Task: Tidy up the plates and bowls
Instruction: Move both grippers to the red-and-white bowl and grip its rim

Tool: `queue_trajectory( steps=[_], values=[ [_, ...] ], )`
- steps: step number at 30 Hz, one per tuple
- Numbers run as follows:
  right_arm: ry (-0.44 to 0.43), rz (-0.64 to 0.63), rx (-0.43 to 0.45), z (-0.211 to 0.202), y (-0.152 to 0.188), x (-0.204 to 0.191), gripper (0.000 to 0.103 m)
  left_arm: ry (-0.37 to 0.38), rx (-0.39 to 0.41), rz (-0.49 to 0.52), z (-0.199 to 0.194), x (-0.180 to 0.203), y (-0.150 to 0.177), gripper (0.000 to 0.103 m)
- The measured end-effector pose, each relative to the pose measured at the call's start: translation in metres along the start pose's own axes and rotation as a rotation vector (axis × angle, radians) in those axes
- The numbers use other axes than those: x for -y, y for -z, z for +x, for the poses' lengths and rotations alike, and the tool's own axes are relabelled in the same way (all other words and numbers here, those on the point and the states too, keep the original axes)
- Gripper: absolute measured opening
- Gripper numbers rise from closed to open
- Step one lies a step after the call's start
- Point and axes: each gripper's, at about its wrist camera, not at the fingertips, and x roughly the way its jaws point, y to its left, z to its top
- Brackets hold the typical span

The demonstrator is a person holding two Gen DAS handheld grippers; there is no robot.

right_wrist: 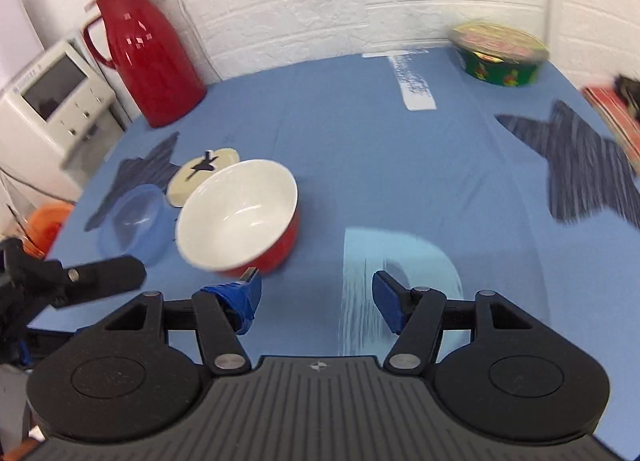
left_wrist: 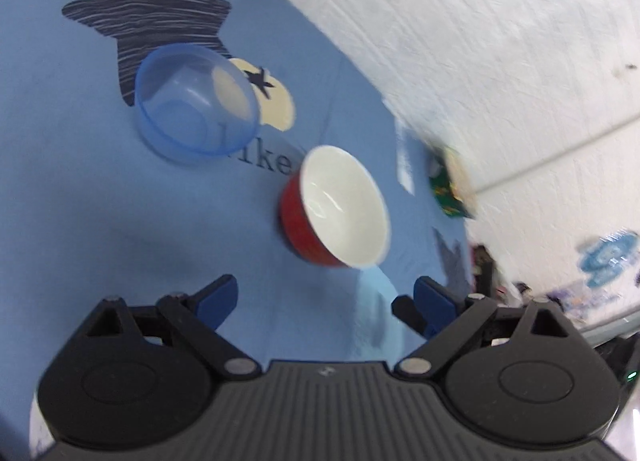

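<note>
The left gripper (left_wrist: 326, 299) hangs over the blue tablecloth (left_wrist: 80, 197) with its fingers spread wide and nothing between them. The right gripper (right_wrist: 316, 303) is likewise spread and empty, its left finger (right_wrist: 240, 297) just beside the red bowl (right_wrist: 240, 217), contact unclear. That bowl, white inside, sits upright near the middle of the table. The clear blue bowl (right_wrist: 134, 223) stands close by, toward the left edge. A red jug (right_wrist: 146, 49) occupies the far left corner; a green tub (right_wrist: 500, 57) the far right.
</note>
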Motion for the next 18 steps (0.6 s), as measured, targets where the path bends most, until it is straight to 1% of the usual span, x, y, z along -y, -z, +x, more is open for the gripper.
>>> queue_trajectory(
  steps=[1,2,3,5,7,8,10,12,13,14,15,16,17,18],
  values=[
    [0.009,-0.015,-0.005,0.010,-0.006,-0.002,0.048,-0.018,0.010,-0.015,0.008,-0.001,-0.003,0.093],
    [0.003,-0.028,0.009,0.018,-0.013,-0.003,0.049,-0.040,0.019,-0.023,0.016,-0.003,-0.006,0.092],
    [0.006,-0.042,0.013,0.025,-0.020,-0.005,0.048,-0.064,0.028,-0.030,0.022,-0.003,-0.009,0.092],
    [0.039,-0.094,-0.003,0.040,-0.032,-0.011,0.048,-0.097,0.025,-0.041,0.035,-0.005,-0.014,0.091],
    [0.050,-0.132,-0.017,0.050,-0.036,-0.016,0.048,-0.109,0.014,-0.066,0.044,-0.009,-0.016,0.091],
    [0.044,-0.139,-0.008,0.053,-0.039,-0.018,0.048,-0.114,0.016,-0.078,0.048,-0.011,-0.018,0.091],
    [0.033,-0.175,0.012,0.056,-0.040,-0.024,0.049,-0.123,0.040,-0.069,0.049,-0.011,-0.019,0.091],
    [0.055,-0.223,-0.011,0.064,-0.040,-0.032,0.049,-0.145,0.051,-0.064,0.051,-0.009,-0.019,0.090],
    [0.068,-0.237,-0.022,0.069,-0.040,-0.034,0.049,-0.153,0.058,-0.069,0.050,-0.009,-0.018,0.088],
    [0.065,-0.240,-0.035,0.075,-0.041,-0.035,0.049,-0.170,0.066,-0.072,0.050,-0.008,-0.017,0.084],
    [0.054,-0.231,-0.049,0.080,-0.042,-0.033,0.049,-0.184,0.068,-0.073,0.050,-0.007,-0.017,0.082],
    [0.046,-0.220,-0.059,0.083,-0.042,-0.032,0.049,-0.187,0.067,-0.078,0.051,-0.006,-0.017,0.077],
    [0.042,-0.209,-0.068,0.087,-0.042,-0.031,0.049,-0.180,0.052,-0.082,0.053,-0.006,-0.018,0.069],
    [0.042,-0.196,-0.075,0.089,-0.041,-0.030,0.049,-0.178,0.043,-0.078,0.055,-0.006,-0.019,0.065]
  ],
)
